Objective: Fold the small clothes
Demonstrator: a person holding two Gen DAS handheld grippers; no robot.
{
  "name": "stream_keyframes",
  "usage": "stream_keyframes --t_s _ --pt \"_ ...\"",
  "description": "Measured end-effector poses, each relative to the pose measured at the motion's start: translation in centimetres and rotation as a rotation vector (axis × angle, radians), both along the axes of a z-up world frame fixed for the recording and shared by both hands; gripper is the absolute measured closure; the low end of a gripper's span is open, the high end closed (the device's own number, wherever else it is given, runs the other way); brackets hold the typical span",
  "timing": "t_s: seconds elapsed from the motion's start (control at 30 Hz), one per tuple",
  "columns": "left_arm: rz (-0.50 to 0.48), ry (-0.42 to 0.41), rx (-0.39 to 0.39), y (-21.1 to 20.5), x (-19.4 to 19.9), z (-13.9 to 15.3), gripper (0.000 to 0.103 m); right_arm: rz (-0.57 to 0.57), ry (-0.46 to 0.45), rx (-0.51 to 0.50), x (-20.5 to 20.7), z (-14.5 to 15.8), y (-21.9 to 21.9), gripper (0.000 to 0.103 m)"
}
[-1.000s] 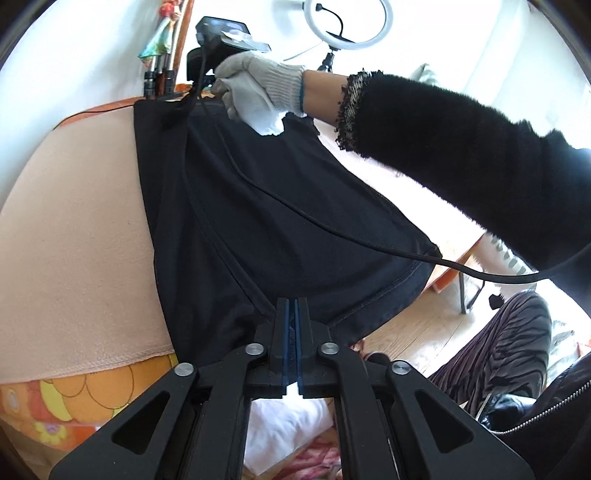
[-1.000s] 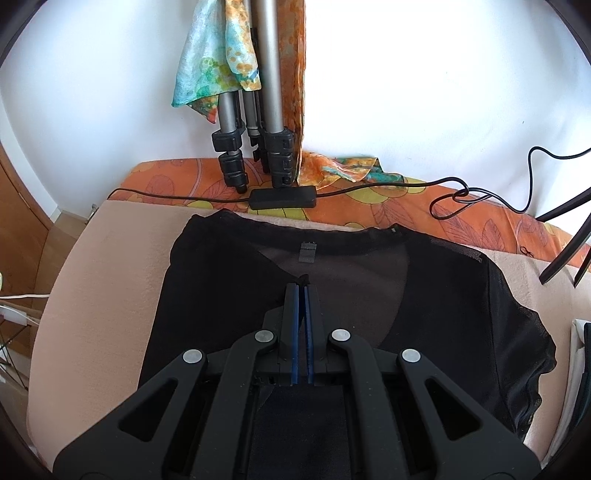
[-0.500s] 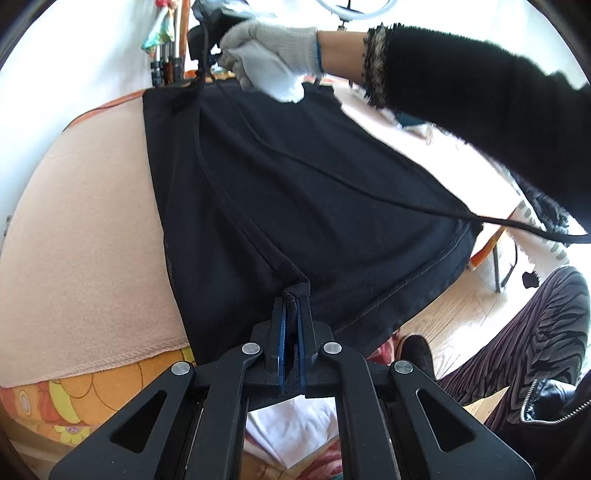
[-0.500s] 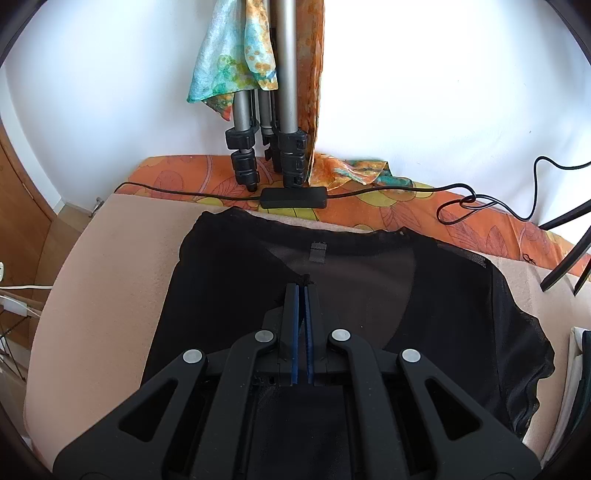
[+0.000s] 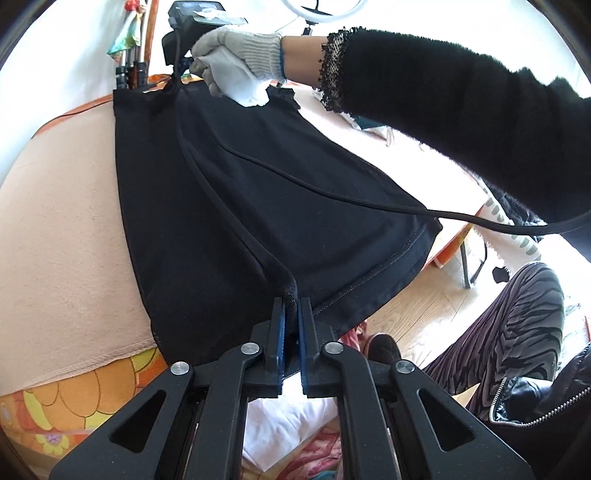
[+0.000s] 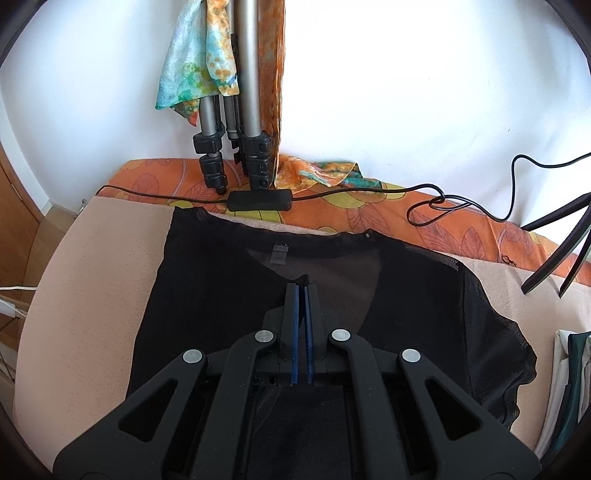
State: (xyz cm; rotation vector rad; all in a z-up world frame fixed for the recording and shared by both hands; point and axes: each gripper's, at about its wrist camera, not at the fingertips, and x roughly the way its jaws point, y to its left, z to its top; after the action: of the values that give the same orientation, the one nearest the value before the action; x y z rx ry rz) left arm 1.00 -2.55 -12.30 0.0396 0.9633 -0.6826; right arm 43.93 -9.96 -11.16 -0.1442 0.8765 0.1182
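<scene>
Black fabric: I see a black garment spread on a beige blanket, its hem hanging over the near edge at about 4 o'clock in my left wrist view.
Left gripper: the left gripper sits at 6 o'clock in its own view, jaws clamped on a raised ridge of the garment near the hem, the cloth pinched between the blue pads.
Right gripper: the right gripper is pressed closed at the neckline, a small peak of black cloth caught at its tips.
Only in my left view: the gloved right hand at 12 o'clock, the black sleeve behind it, a cable trailing across the garment, a ring light at the top, wooden floor and striped trousers at 4 o'clock.
Only in my right view: the garment's sheer back panel with a grey label at 12 o'clock from the tips, a sheer sleeve at 3 o'clock, tripod legs with a patterned scarf against the white wall, a black inline box on a thin cord, and folded items at the far right edge.
Shared: the orange flowered sheet under the blanket shows in both views.
</scene>
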Motion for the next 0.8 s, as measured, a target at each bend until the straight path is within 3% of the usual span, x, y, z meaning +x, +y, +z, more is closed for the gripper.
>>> stream_keyframes --t_s 0.07,0.1,0.17,0.23,0.3,0.43,0.8 --pt "-0.001 0.016 0.018 -0.3 0.2 -0.1 0.080 -0.008 0.016 0.000 0.2 -0.4 -0.4 0.099" --pt "-0.001 0.018 0.017 -0.4 -0.1 -0.1 0.069 -0.007 0.031 0.007 0.3 -0.6 -0.6 0.099" --pt "0.002 0.010 0.010 -0.3 -0.3 0.3 0.056 -0.027 0.041 -0.003 0.2 -0.7 -1.3 0.083" --pt "0.010 -0.012 0.002 0.1 -0.8 0.8 0.046 -0.045 0.007 -0.003 -0.6 0.0 -2.2 0.050" --pt "0.017 -0.040 -0.012 0.3 -1.2 1.5 0.046 -0.043 -0.031 0.038 -1.8 1.2 -3.3 0.044" --pt "0.035 -0.085 -0.029 0.5 -1.8 2.6 0.046 -0.040 -0.046 0.122 -4.3 3.5 -5.9 0.043" --pt "0.078 -0.141 -0.057 -2.4 -2.6 3.6 0.046 0.027 -0.117 0.193 -14.1 9.1 -13.6 0.043"
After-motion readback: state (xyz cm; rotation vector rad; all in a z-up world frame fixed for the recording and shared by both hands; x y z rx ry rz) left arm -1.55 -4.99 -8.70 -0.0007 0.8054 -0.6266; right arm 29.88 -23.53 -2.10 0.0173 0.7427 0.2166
